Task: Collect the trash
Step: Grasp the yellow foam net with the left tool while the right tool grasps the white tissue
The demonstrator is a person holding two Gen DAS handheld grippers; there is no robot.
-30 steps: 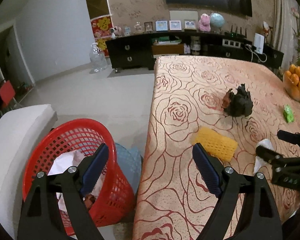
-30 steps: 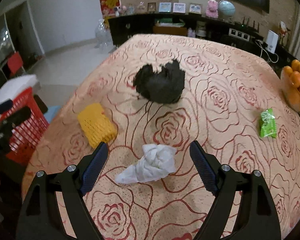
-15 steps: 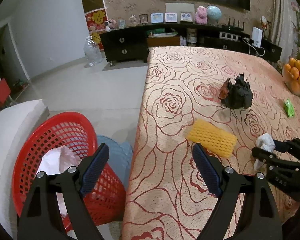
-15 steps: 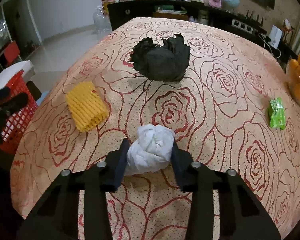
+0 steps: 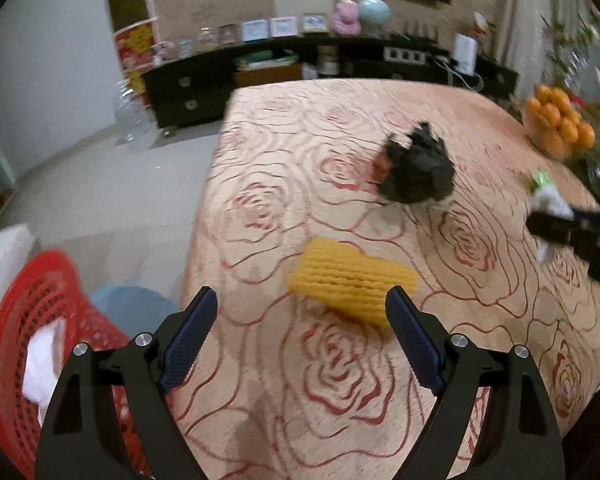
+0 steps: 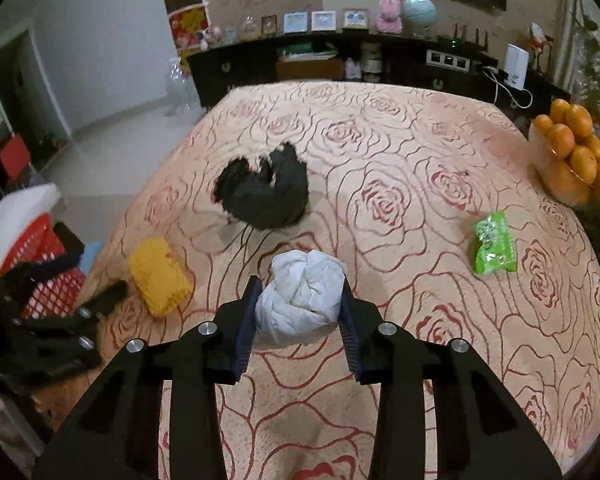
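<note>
My right gripper (image 6: pixel 300 316) is shut on a crumpled white tissue (image 6: pixel 300 296) and holds it above the rose-patterned table (image 6: pixel 420 160). My left gripper (image 5: pixel 300 340) is open and empty over the table's near left part, with a yellow foam net (image 5: pixel 352 276) just ahead between its fingers. A crumpled black bag (image 5: pixel 416 172) (image 6: pixel 264 196) lies mid-table. A green wrapper (image 6: pixel 494 242) lies to the right. A red basket (image 5: pixel 20 340) (image 6: pixel 40 264) with white paper in it stands on the floor left of the table.
A bowl of oranges (image 6: pixel 572 160) stands at the table's right edge. A dark sideboard (image 6: pixel 340 60) with frames and ornaments runs along the far wall. A white chair (image 5: pixel 0 256) and a blue item (image 5: pixel 132 312) sit beside the basket.
My right gripper closed on the white tissue and lifted it off the table. My left gripper moved right from above the basket to over the table, toward the yellow net.
</note>
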